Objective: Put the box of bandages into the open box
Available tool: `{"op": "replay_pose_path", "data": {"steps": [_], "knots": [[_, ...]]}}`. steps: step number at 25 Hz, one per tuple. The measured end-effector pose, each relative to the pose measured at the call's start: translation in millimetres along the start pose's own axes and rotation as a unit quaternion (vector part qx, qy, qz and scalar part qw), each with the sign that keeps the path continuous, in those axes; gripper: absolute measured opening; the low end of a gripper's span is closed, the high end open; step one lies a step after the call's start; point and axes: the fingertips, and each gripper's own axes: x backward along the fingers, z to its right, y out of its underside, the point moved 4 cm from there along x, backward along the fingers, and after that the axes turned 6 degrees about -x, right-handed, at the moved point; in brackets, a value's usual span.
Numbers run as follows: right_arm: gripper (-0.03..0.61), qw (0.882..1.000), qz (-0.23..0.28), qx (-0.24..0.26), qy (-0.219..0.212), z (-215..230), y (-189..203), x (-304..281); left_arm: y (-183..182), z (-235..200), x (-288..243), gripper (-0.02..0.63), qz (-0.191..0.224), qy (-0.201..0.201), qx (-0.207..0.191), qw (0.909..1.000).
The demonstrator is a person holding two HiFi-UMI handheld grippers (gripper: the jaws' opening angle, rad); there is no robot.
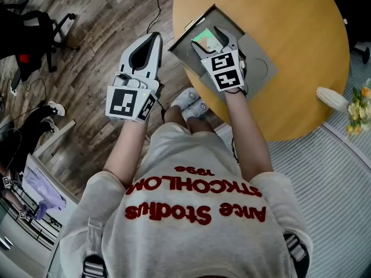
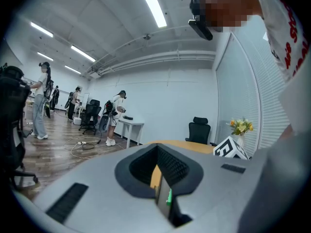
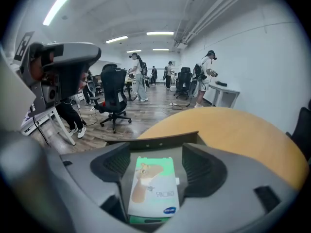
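We log the bandage box (image 3: pixel 153 188) gripped flat between the fingers (image 3: pixel 206 171) of the right gripper (image 1: pixel 208 41), over the open box (image 1: pixel 259 68) on the table (image 1: pixel 301 28); we should lower it level, clear of the walls, then release, while the left gripper (image 1: pixel 152 39) hangs off-table, fingers closed, empty.

the tabletop (image 1: pixel 301 33) lies bare beyond and right of the box (image 1: pixel 259 68), free to pass over. the box's raised wall (image 3: pixel 155 139) stands just ahead of the right claw (image 1: pixel 208 37), which fills the opening, clamped on the bandages (image 3: pixel 153 188). flowers (image 1: pixel 360 106) and a white object (image 1: pixel 331 97) crowd the right rim. the left claw (image 1: pixel 152 38) hangs over open floor (image 1: pixel 98 51), just beside the box's left corner.
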Motion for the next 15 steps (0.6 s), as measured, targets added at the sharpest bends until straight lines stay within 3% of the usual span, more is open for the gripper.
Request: {"op": "replay_pose_path", "data": {"steps": [2,4,7,10,15], "knots": [[0.31,0.999,0.034,-0.017,-0.005,0.2,-9.4,7.9,-2.4,0.3,1.0,0.0,0.003,0.0,-0.001,1.0],[0.176,0.995,0.084,-0.043,-0.005,3.8,-23.1,21.0,-7.1,0.3,-0.3,0.0,0.009,0.003,-0.004,0.9999],[0.038,0.982,0.171,-0.076,-0.006,5.6,-49.2,46.8,-17.1,-2.4,-2.6,0.0,0.021,0.011,-0.01,0.9997],[0.018,0.964,0.24,-0.109,-0.024,1.2,-68.3,74.9,-26.5,-1.2,-0.5,0.0,0.028,0.017,-0.018,0.9993],[0.017,0.949,0.295,-0.114,-0.012,-0.6,-85.1,116.7,-44.9,7.9,1.0,0.0,0.048,0.03,-0.034,0.9978]]}}
